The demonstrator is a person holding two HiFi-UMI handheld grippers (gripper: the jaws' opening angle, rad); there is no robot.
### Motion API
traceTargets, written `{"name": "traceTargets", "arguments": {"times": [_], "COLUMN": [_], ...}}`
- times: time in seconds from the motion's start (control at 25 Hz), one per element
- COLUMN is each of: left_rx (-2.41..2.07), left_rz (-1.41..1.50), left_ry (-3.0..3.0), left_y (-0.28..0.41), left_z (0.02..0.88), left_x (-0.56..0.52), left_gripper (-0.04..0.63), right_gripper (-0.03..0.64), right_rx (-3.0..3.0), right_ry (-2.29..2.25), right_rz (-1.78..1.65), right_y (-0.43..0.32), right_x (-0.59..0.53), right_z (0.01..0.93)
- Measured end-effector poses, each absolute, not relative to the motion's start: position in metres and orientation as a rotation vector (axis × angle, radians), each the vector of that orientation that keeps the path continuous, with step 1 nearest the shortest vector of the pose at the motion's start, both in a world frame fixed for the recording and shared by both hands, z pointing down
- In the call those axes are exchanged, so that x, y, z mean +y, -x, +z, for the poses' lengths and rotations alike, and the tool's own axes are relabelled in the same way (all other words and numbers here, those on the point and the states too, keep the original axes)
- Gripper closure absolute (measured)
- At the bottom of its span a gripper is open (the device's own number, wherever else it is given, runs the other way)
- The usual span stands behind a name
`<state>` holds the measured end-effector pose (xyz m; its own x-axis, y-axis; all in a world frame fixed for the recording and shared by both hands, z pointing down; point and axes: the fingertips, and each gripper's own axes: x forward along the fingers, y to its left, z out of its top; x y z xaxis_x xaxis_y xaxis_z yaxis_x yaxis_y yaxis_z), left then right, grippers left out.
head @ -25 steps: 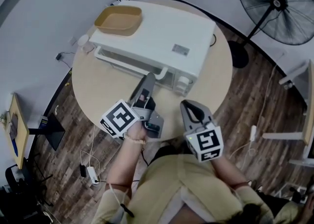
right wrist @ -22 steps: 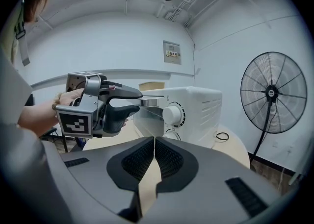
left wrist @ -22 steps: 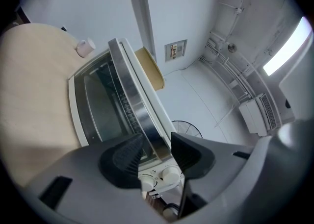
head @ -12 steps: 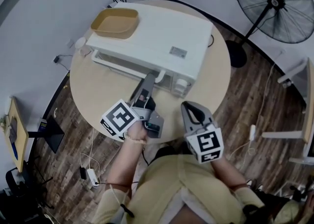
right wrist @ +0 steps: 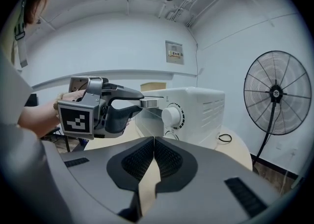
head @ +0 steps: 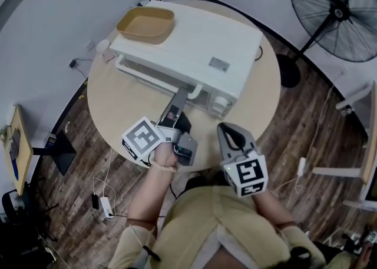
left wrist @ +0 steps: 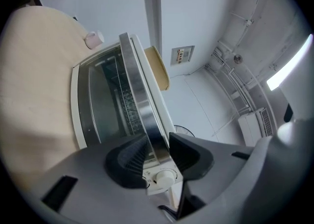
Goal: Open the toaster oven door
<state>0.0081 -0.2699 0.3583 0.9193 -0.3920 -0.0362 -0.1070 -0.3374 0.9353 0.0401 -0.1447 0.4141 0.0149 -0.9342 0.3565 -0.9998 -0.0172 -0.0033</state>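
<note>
A white toaster oven [head: 194, 44] stands on the round beige table [head: 118, 115], its glass door [left wrist: 103, 105] closed. My left gripper [head: 181, 92] reaches level to the right end of the metal door handle [left wrist: 140, 95]. Its jaws have just been closing; the handle bar lies between the pads [left wrist: 132, 157], which touch it on both sides. In the right gripper view the left gripper [right wrist: 147, 103] clamps that bar beside the knob [right wrist: 170, 116]. My right gripper [head: 227, 129] hangs back over the table's near edge, shut with nothing in it [right wrist: 153, 142].
A tan tray [head: 145, 25] rests on the oven's top left. A black standing fan [head: 341, 12] is on the wooden floor to the right. Cables and a power strip [head: 105, 206] lie on the floor at the left.
The left gripper has rolled a little at the handle, and its marker cube has turned. The right gripper has kept still.
</note>
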Motion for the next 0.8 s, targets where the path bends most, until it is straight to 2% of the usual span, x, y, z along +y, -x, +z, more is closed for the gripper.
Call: {"name": "traceTargets", "arguments": {"times": [0.8], "left_rx": [-0.487], "left_rz": [-0.408], "left_ry": [-1.832], "left_y": [0.017], "left_z": [0.365], "left_x": [-0.256], "left_gripper": [0.471], "right_gripper": [0.613], "right_rx": [-2.146], "right_ry": [-1.866], "right_rz": [0.364], "right_y": [-0.036], "right_x": [-0.133], "right_z": [0.415]}}
